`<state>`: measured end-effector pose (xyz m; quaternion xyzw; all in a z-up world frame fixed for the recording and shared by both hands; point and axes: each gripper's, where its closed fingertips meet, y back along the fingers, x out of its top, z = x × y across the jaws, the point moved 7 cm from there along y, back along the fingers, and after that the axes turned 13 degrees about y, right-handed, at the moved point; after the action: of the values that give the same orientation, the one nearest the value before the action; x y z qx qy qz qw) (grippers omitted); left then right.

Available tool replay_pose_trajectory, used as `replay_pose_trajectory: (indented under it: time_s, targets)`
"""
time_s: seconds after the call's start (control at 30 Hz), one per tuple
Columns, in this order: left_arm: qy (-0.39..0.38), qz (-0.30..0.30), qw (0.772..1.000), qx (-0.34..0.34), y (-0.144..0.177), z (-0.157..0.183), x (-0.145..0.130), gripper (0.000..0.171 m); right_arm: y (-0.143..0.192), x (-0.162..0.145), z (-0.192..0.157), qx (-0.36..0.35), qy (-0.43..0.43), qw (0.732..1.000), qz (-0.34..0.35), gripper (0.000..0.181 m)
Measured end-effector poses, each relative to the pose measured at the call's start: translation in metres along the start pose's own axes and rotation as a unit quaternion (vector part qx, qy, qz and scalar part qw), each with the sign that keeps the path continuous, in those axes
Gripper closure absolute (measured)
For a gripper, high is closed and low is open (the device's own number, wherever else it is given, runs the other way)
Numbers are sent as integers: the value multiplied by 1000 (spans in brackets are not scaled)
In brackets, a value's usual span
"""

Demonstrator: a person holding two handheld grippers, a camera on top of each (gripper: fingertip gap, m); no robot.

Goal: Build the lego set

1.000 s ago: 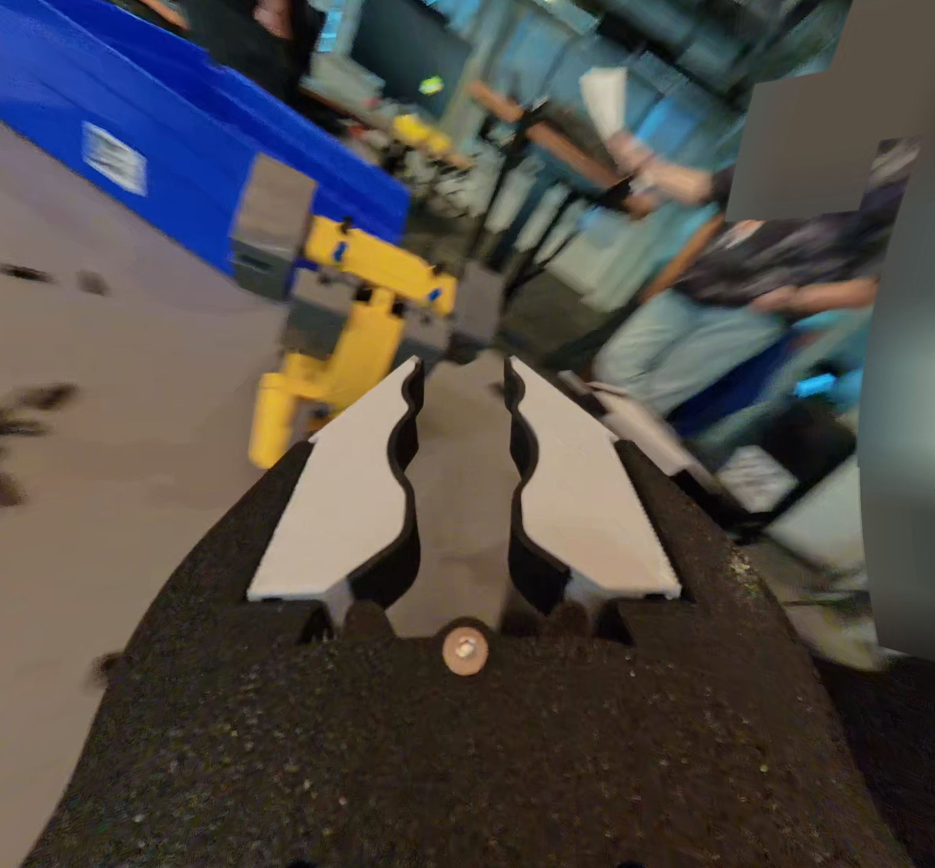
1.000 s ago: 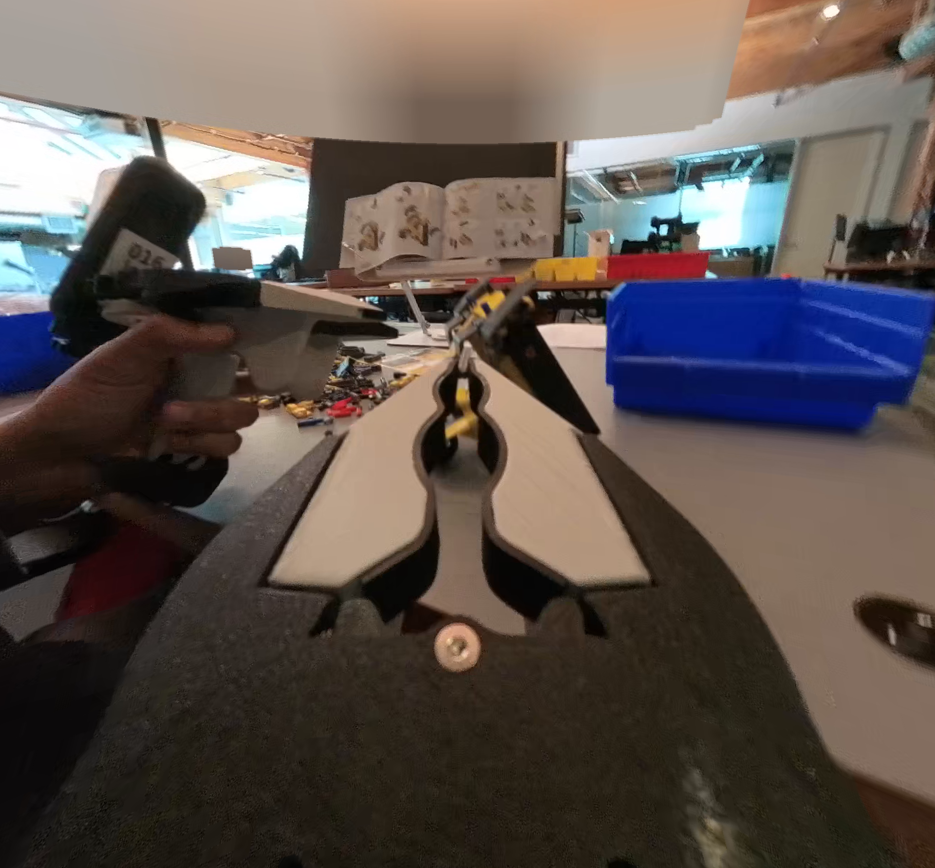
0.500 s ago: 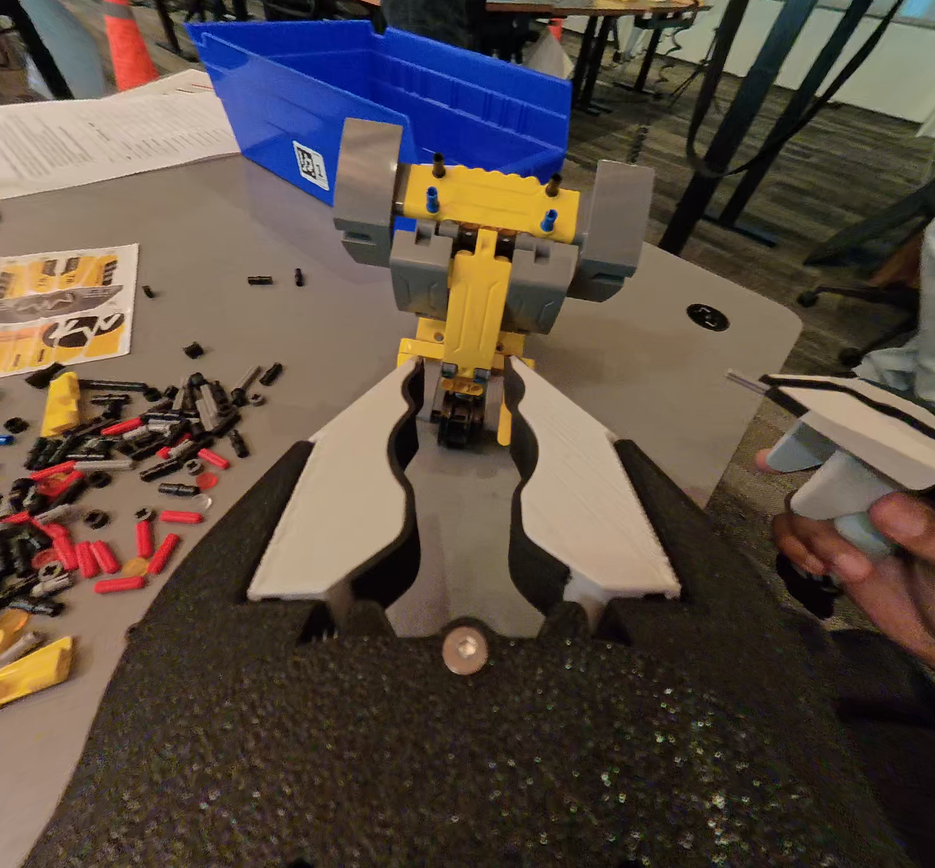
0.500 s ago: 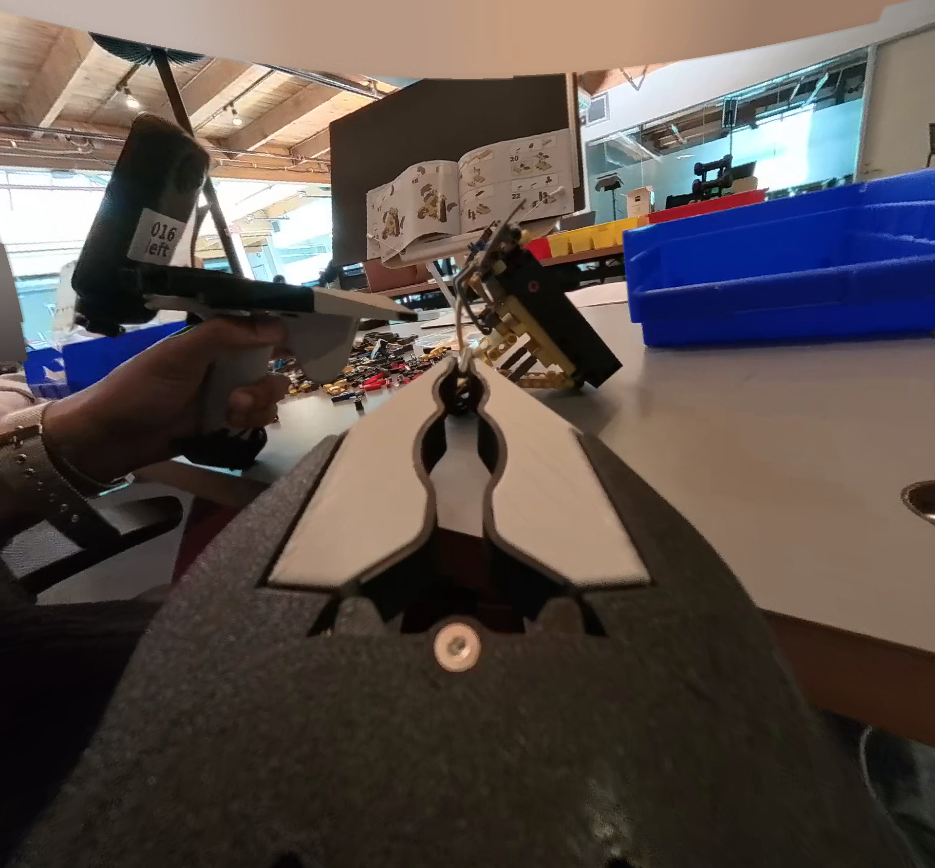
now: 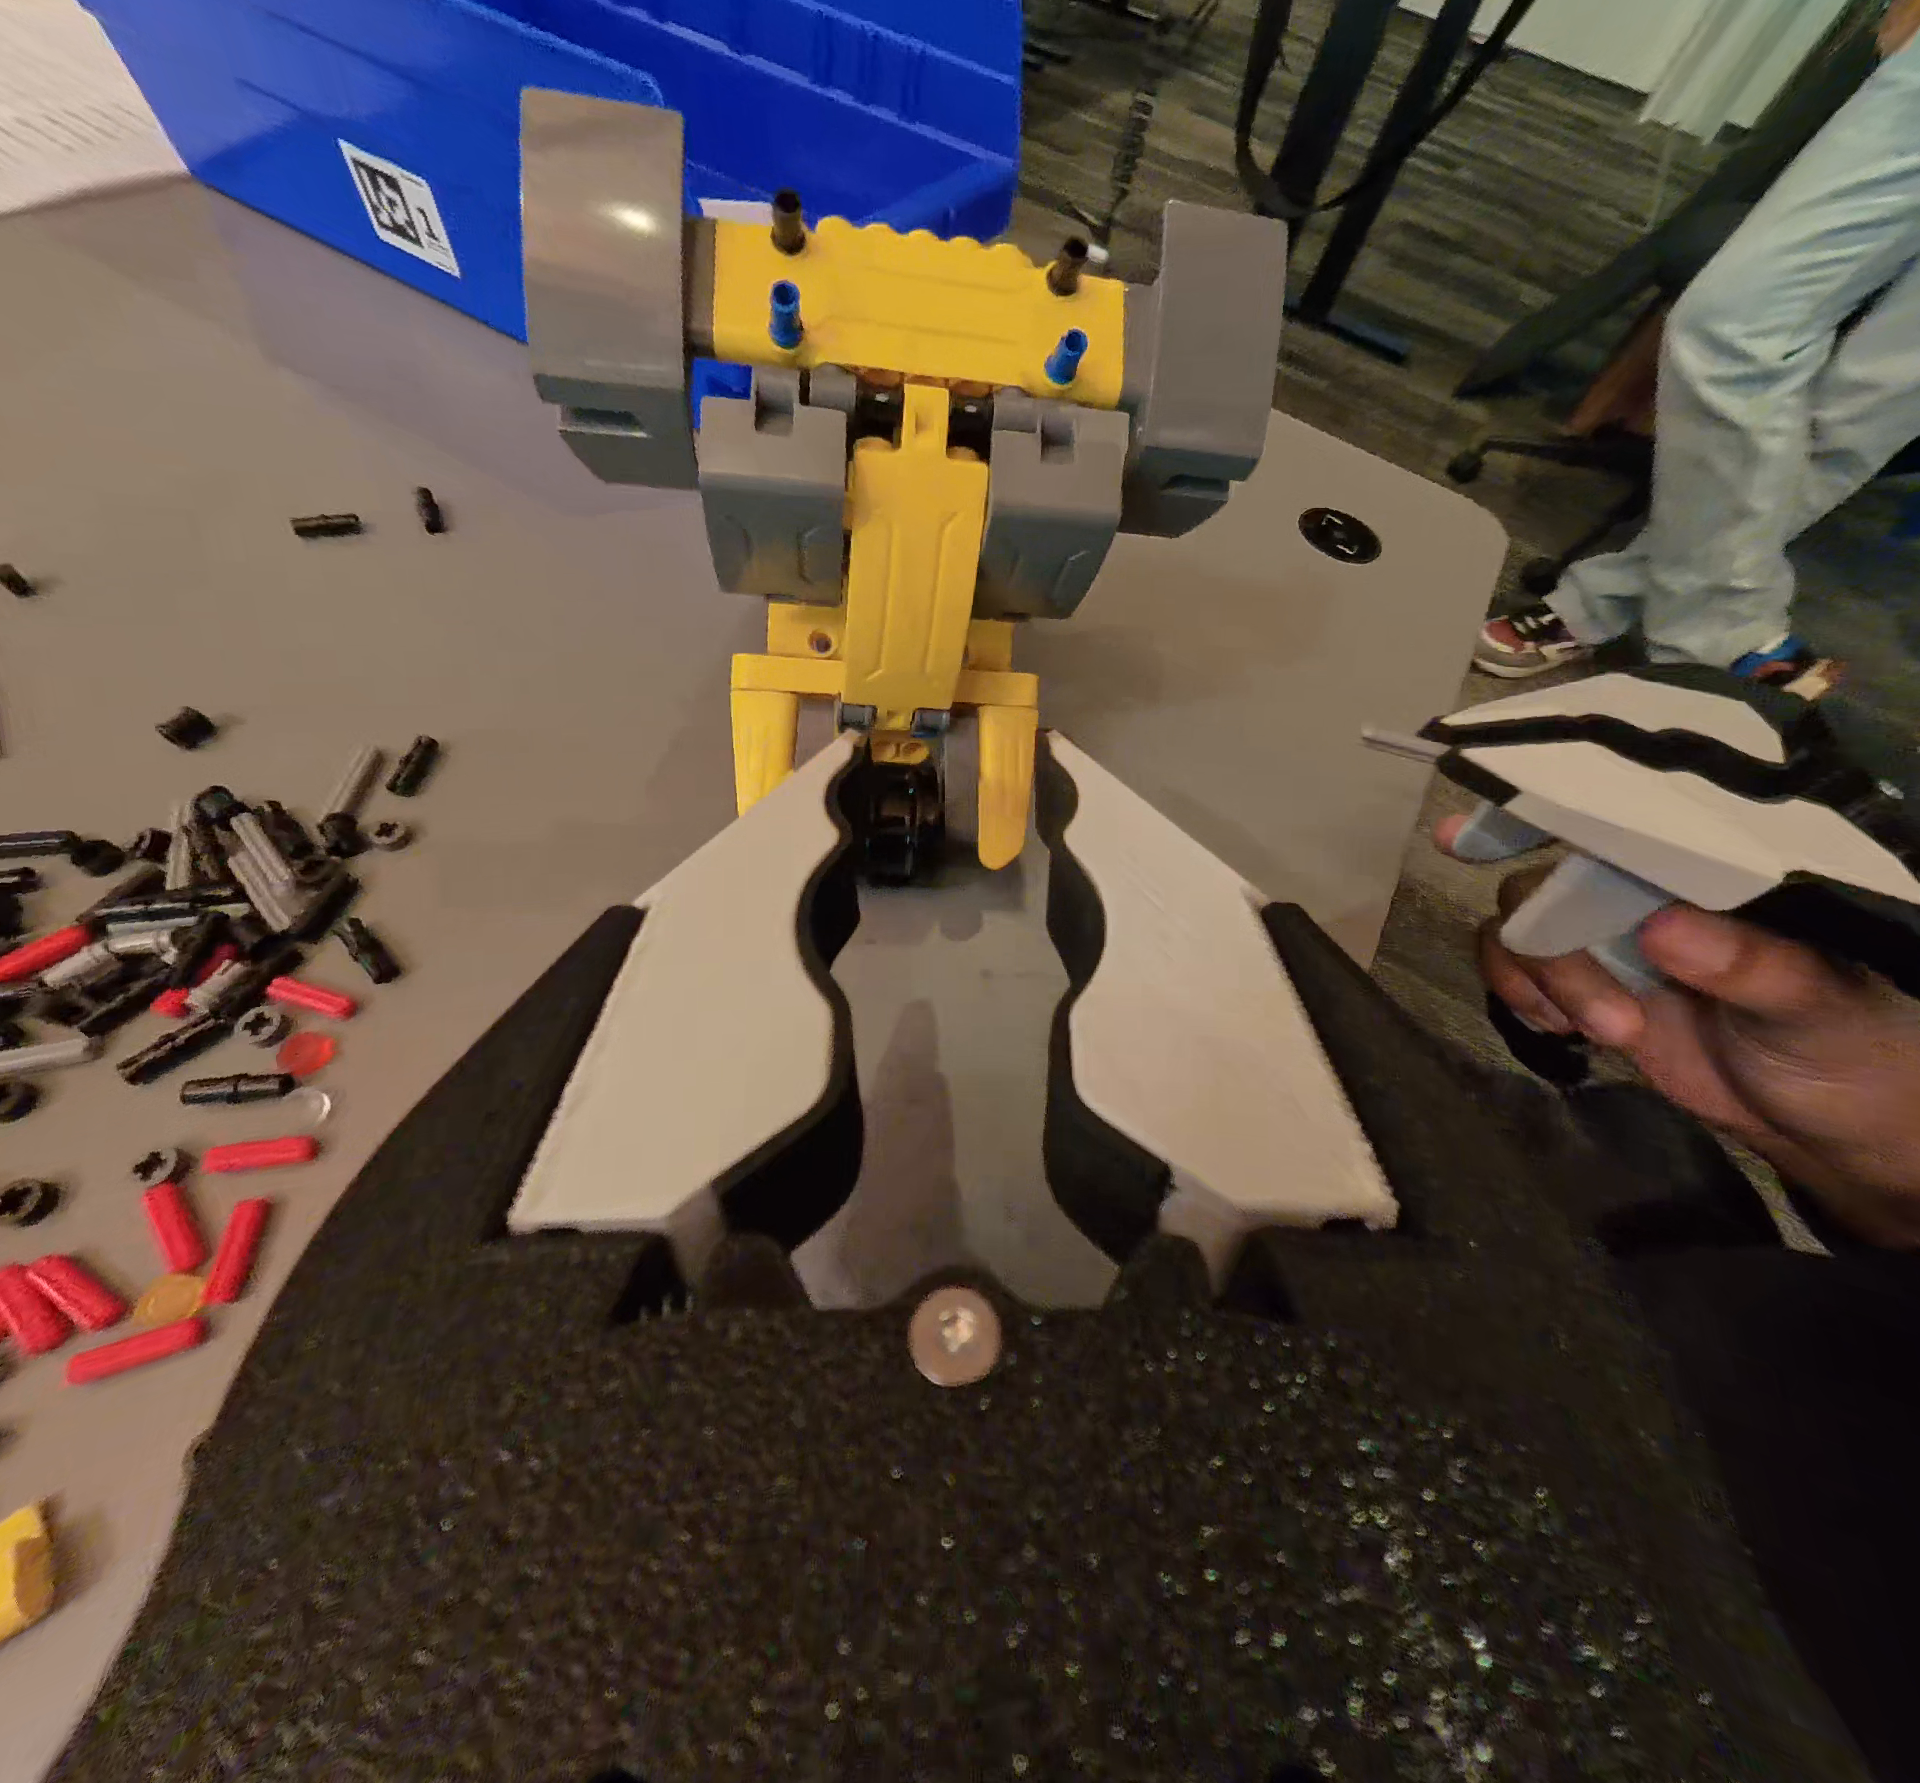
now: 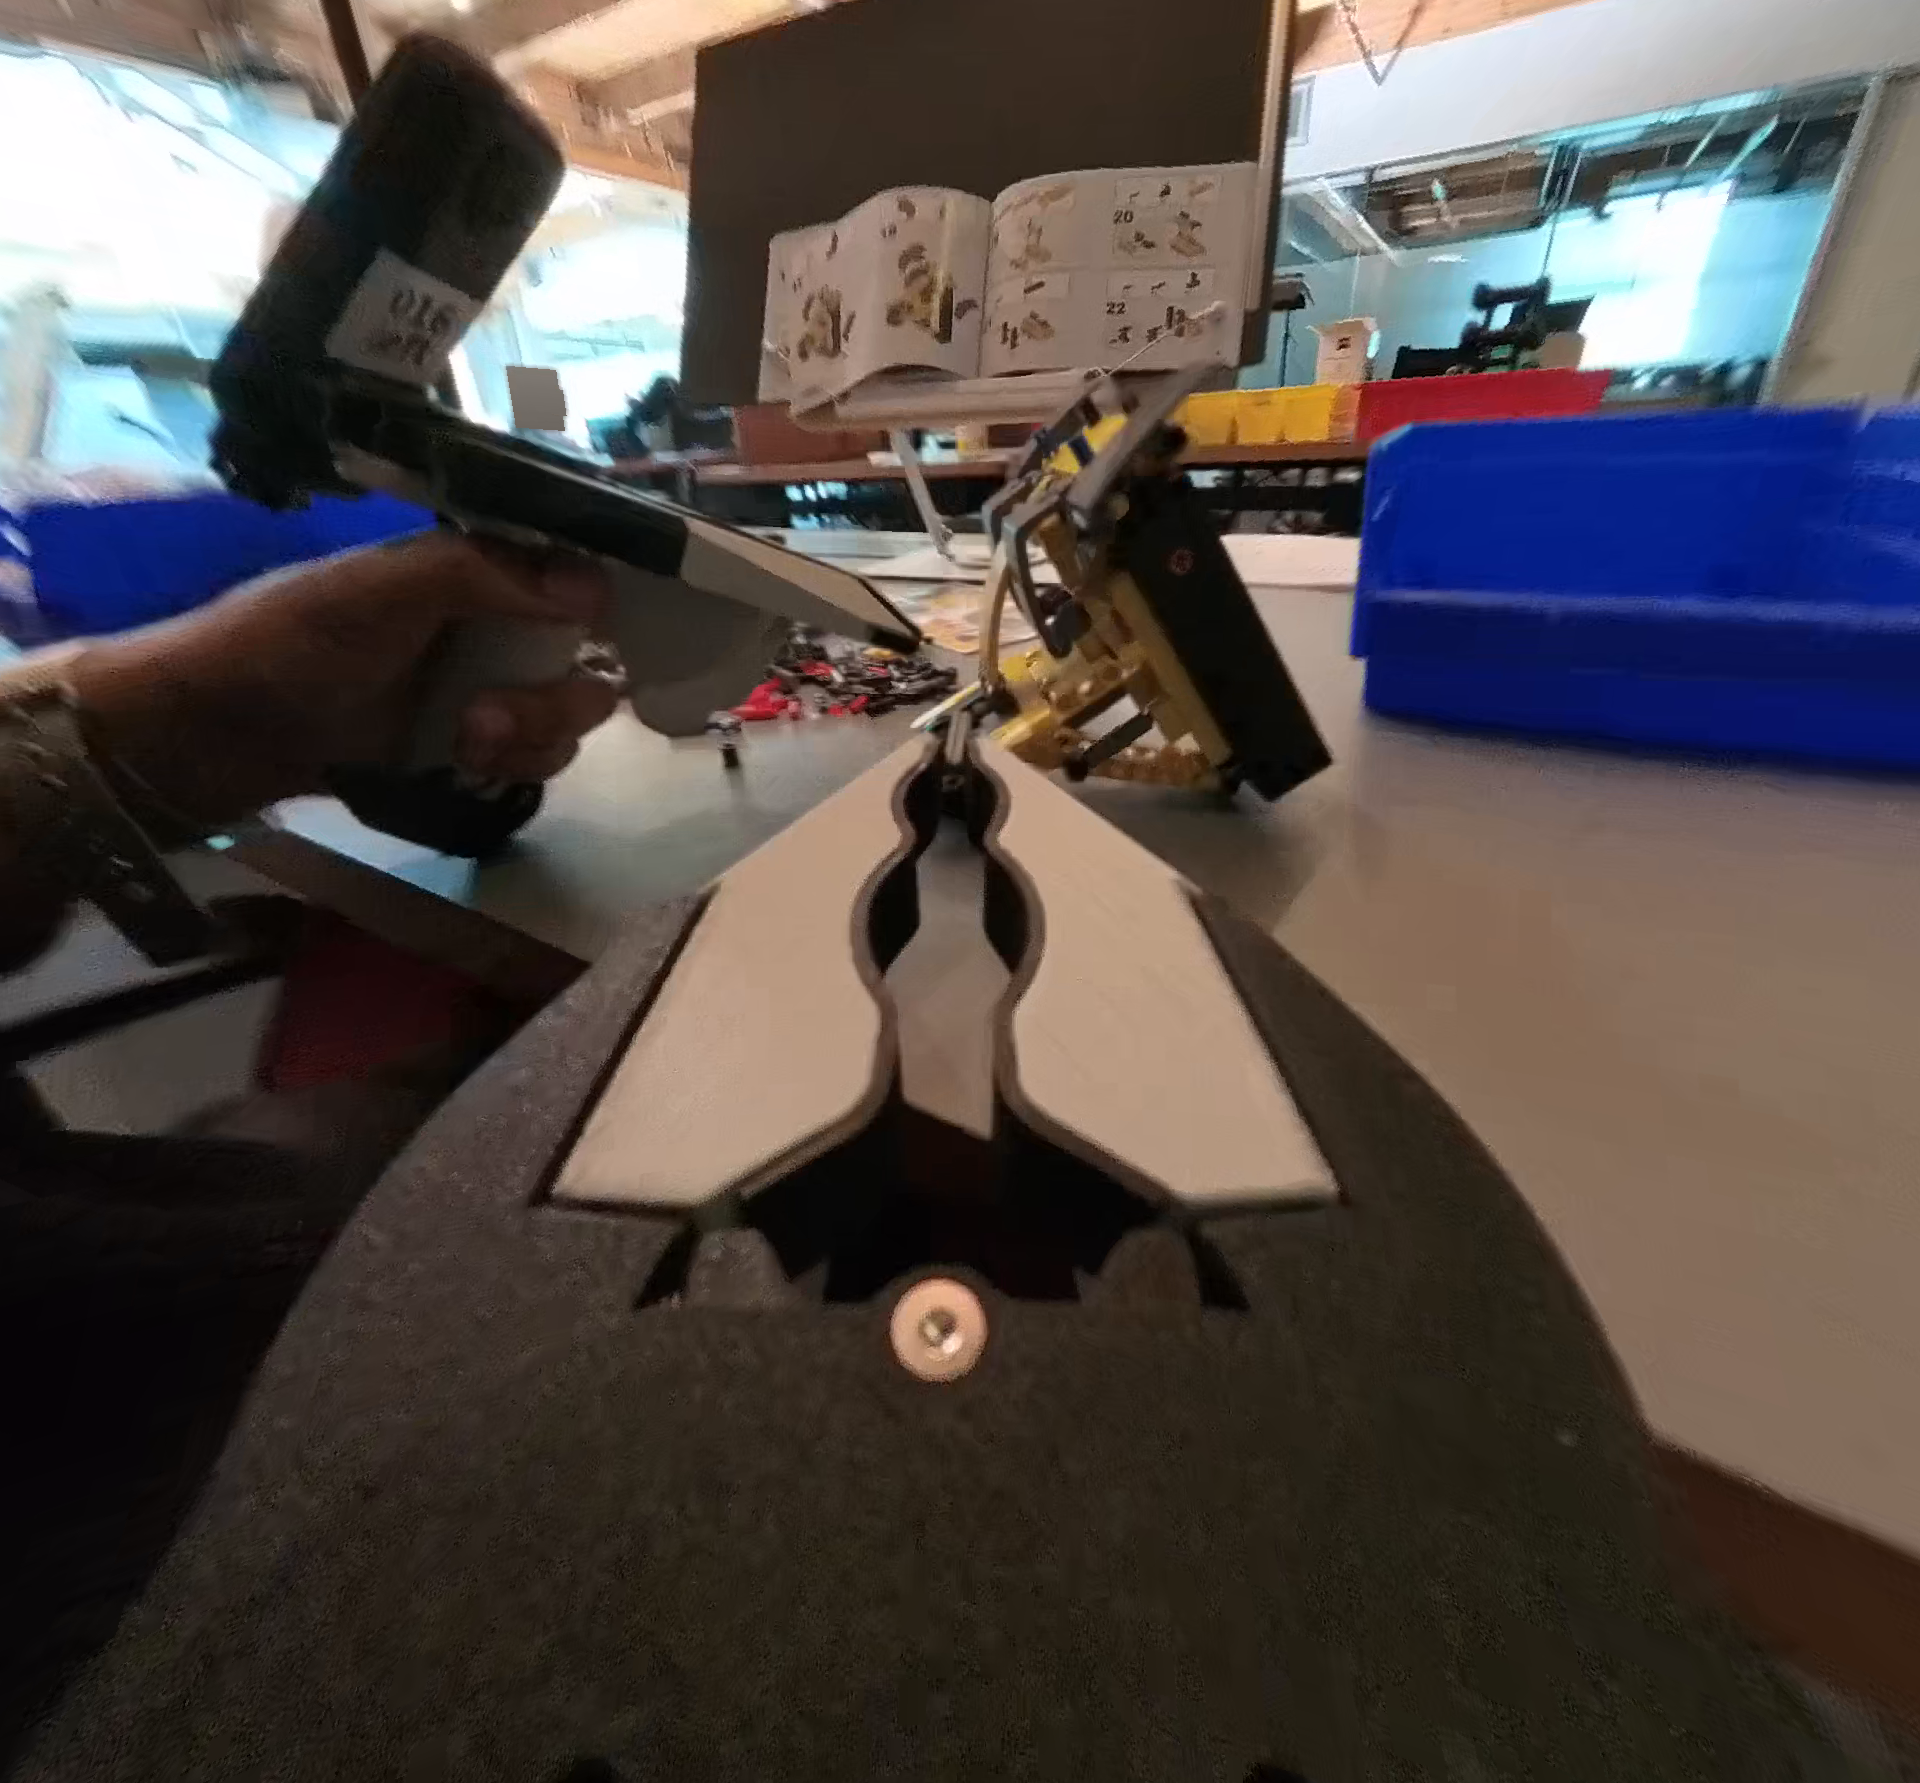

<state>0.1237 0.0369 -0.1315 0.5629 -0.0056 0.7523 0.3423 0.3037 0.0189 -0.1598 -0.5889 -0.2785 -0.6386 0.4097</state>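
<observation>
Both tongs sat close to the yellow and grey brick model [image 5: 914, 486] on the grey table [image 5: 416, 590]. Left gripper [image 5: 940, 777] stood released, its fingers spread to either side of the model's lower yellow end and a black gear there, near but seemingly not clamping. Right gripper [image 6: 951, 746] was clenched on a thin pin or rod [image 6: 951, 731], its tips nearly together just beside the model's base. The model leaned tilted, its long axis running up and away from the left gripper, the wide grey-flanked end highest and pointing toward the blue bin [image 5: 520, 71] behind it. Resting only on its lower edge, it could probably topple or slide if either finger nudged it, and the slim pin might slip from so light a pinch. Loose red and black pins [image 5: 177, 1006] lay scattered farther left; an open instruction booklet [image 6: 997, 279] stood propped beyond.
</observation>
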Motion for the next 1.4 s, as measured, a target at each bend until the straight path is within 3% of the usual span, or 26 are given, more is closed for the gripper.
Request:
replay_pose_trajectory:
  time_s: [0.17,0.27,0.47,1.03,1.4]
  targets:
    - [-6,-34,999,-2,-1,-16,2,141,-31,19,-1,-13,116,991,-67,178]
    - [-38,-47,998,18,-5,-23,4,141,-54,20,1,11,115,985,-124,178]
    - [-58,-36,998,-8,-12,-22,9,141,-78,8,3,43,121,969,-209,178]
    - [-32,-8,997,-67,-5,-25,15,141,-81,-4,1,26,157,950,-267,178]
    - [-17,-53,996,-70,-15,-27,11,141,-85,-1,1,46,171,949,-261,178]
